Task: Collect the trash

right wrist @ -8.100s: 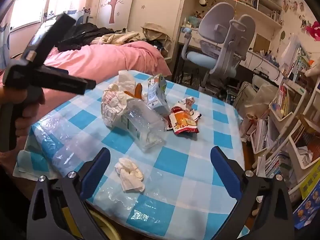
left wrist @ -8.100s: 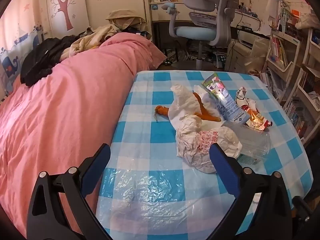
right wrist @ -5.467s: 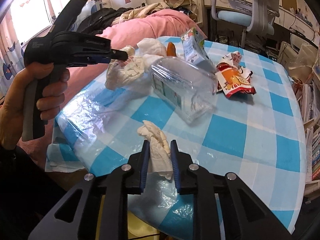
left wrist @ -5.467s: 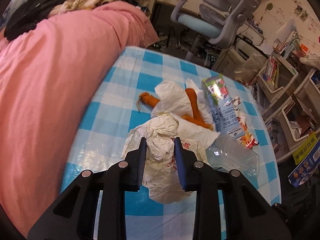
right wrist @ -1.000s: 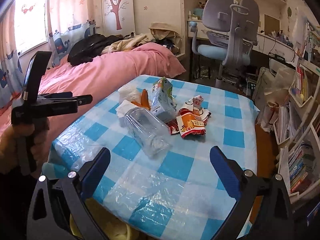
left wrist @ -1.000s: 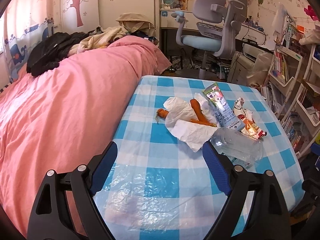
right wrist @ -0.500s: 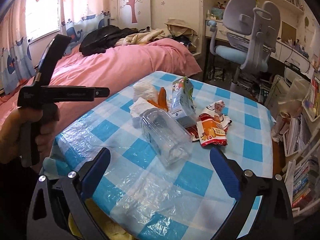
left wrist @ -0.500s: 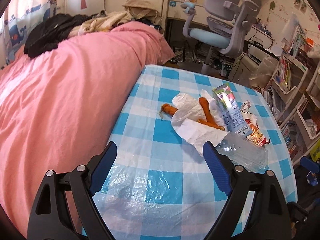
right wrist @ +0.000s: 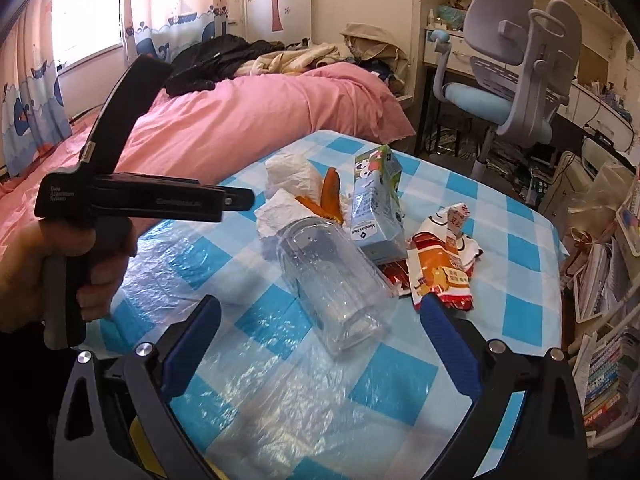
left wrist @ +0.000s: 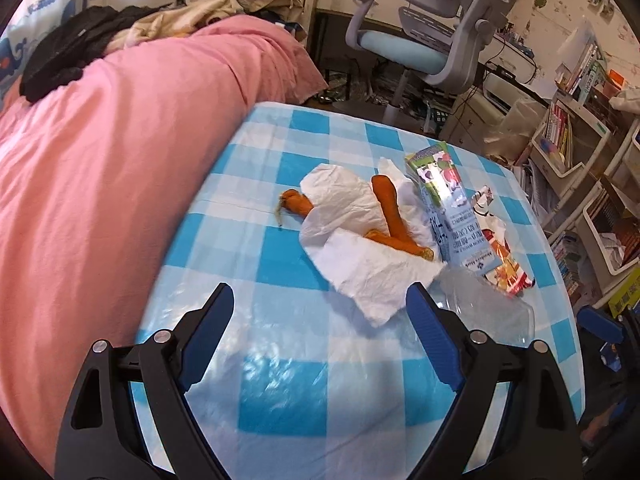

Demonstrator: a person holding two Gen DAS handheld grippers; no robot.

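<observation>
On the table [left wrist: 280, 400] a tissue [left wrist: 360, 276] was laid, w/ carrots [left wrist: 386, 208] on it. To its right a carton [left wrist: 448, 216] was placed, and a snack wrapper [right wrist: 440, 276] right of that. A plastic jar [right wrist: 332, 284] was lying in front of the carton. The bed [left wrist: 100, 160] was found left of the table, a chair [left wrist: 432, 28] behind.

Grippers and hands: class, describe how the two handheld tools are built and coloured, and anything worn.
Both the left gripper and right gripper have black skeletal fingers with silver bolts and blue pads. The left's body carries small white lettering above a pistol grip. The hand wears no glove; no sleeve is visible.
</observation>
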